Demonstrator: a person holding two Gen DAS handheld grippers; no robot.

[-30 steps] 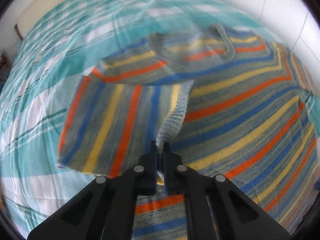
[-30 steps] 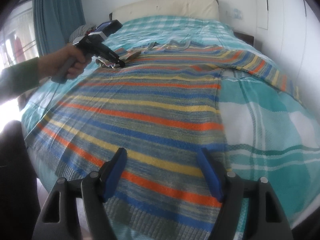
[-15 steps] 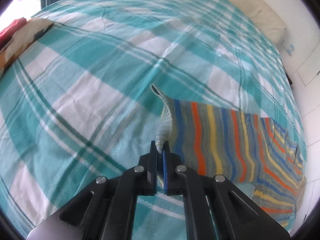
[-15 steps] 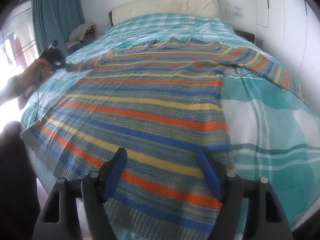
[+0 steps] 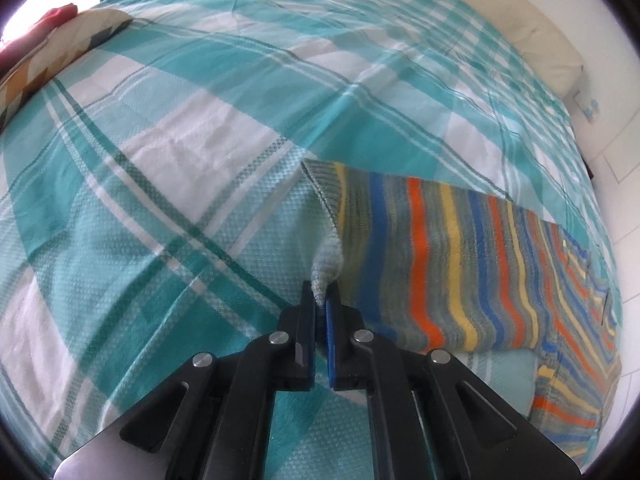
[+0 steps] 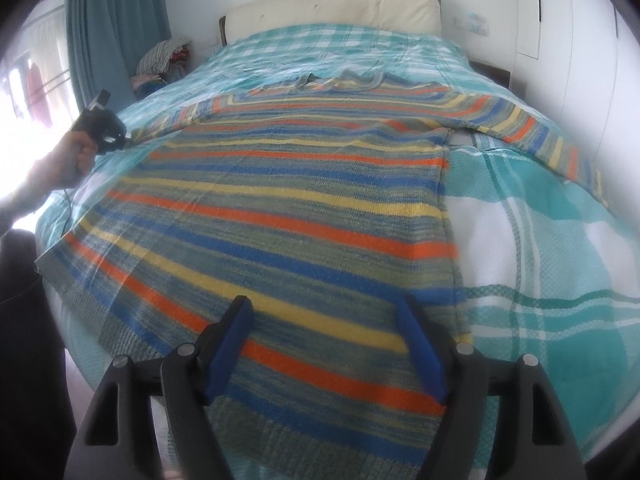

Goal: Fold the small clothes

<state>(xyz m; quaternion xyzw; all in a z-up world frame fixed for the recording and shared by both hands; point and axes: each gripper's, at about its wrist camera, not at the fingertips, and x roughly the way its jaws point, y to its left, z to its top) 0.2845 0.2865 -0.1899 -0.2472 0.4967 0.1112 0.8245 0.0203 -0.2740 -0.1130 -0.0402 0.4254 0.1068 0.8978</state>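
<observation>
Your left gripper [image 5: 320,300] has its jaws pressed together on the grey ribbed cuff [image 5: 326,264] of the striped sweater [image 6: 280,216], pinching that knit edge right at the fingertips. Ahead of the jaws and off to their right, the sleeve [image 5: 440,264] runs away flat across the checked teal bedspread [image 5: 180,160], its orange, yellow and blue bands crossing it. To the left of the jaws there is only bedspread, and far out at the upper left a patterned cushion [image 5: 60,52] sits at the bed's edge.

Your right gripper [image 6: 326,344] has its jaws spread wide and pinches nothing; the blue pads hang just above the sweater's body near the hem, with the stripes running across between them. Beyond the jaws the sweater lies spread toward the cream headboard [image 6: 332,12]. Far to the left of these jaws your left hand [image 6: 68,160] holds its gripper at the end of the stretched-out sleeve. To the right of the jaws the other sleeve [image 6: 532,132] lies out over the bedspread.
</observation>
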